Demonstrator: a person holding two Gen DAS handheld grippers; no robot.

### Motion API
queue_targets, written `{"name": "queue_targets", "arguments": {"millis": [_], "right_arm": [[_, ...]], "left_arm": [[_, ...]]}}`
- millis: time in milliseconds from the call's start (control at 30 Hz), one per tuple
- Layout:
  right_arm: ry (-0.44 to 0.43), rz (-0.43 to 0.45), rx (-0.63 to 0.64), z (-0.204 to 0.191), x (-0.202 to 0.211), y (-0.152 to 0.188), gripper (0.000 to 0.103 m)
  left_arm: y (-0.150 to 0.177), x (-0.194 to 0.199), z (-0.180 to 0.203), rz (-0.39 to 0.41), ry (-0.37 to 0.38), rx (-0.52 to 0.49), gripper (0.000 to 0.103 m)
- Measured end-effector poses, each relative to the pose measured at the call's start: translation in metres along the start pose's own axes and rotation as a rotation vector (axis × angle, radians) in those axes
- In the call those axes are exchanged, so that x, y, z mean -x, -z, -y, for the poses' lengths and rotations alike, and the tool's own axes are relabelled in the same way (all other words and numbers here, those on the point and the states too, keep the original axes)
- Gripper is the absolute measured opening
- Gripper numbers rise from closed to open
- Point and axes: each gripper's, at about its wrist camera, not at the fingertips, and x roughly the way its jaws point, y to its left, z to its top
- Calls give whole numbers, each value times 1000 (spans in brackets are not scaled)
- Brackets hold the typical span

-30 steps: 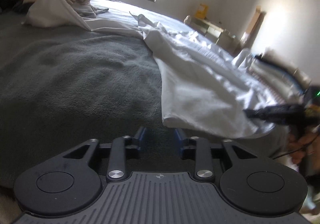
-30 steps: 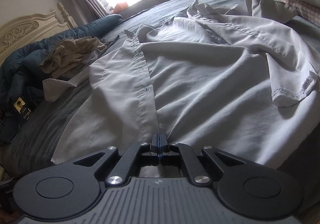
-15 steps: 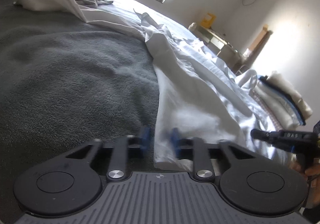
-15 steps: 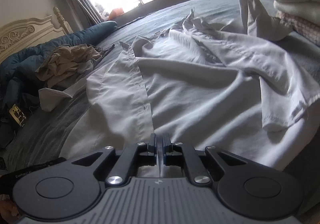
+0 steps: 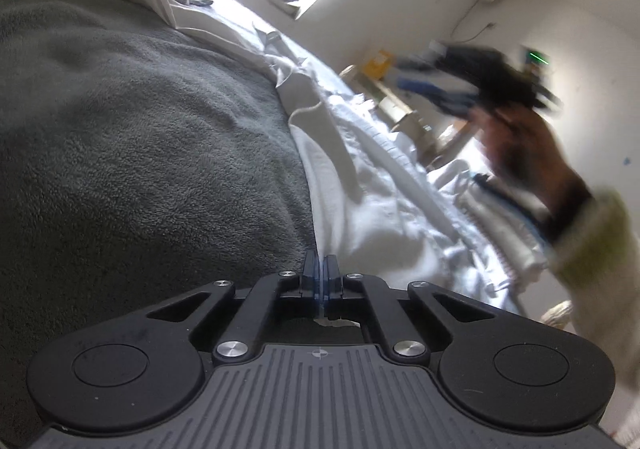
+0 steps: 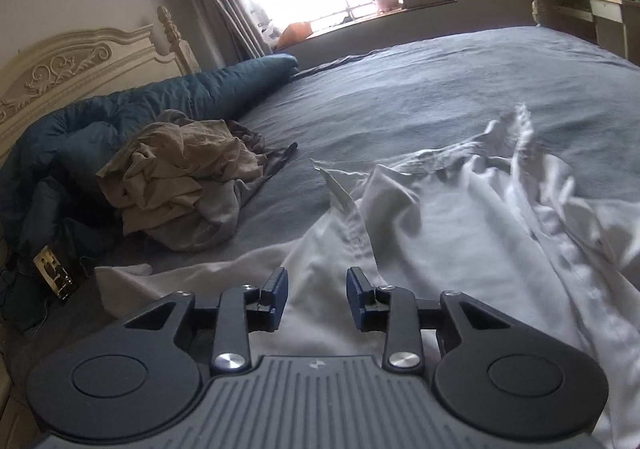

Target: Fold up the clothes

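shirt (image 6: 460, 233) on bed (image 6: 440, 89); clothes heap (image 6: 180, 173) left, perhaps touching.

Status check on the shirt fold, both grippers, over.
Left hand-held gripper shut on white shirt hem. Right hand-held gripper jaws just opening, nothing between, above shirt. Beige clothes pile lies clear beside it.

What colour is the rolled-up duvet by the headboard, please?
Dark teal blue duvet; right wrist view.

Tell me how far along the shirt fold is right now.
Early. Done: folded clothes stacked at the bed's edge. In hand: left gripper is shut on the white shirt hem; right gripper has just opened, nothing between its pads. Left: the shirt lies rumpled, and the beige pile waits.
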Motion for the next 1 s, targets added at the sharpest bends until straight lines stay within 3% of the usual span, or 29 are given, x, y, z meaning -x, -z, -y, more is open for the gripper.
{"name": "queue_targets", "arguments": {"millis": [200,300,333,433,533,567,600,633,867,1000], "right_arm": [[103,-96,139,-28,-131,-65,43],[181,-145,220,-37,-180,-76,45],[208,-158,244,-39,-196,-79,54],[288,-204,313,-44,-239,-85,56],[347,-268,367,-45,-273,-82,51],[354,-293,377,-44,-282,-79,37],[348,-302,372,-42,-285,-78,23],[306,-274,348,-42,-279,-81,2],[38,27,98,7,-181,-114,2],[32,70,-10,61,-153,-116,2]], "left_arm": [[6,-1,-19,26,105,58,1],[6,-2,-18,31,120,43,1],[6,-2,-18,32,124,40,1],[7,-4,-17,35,133,36,1],[8,-5,-16,39,136,30,1],[8,-4,-16,40,136,28,1],[9,-4,-16,42,136,27,1],[9,-3,-16,43,137,25,1],[10,-3,-16,43,146,24,1],[10,-7,-18,46,152,25,1]]}}
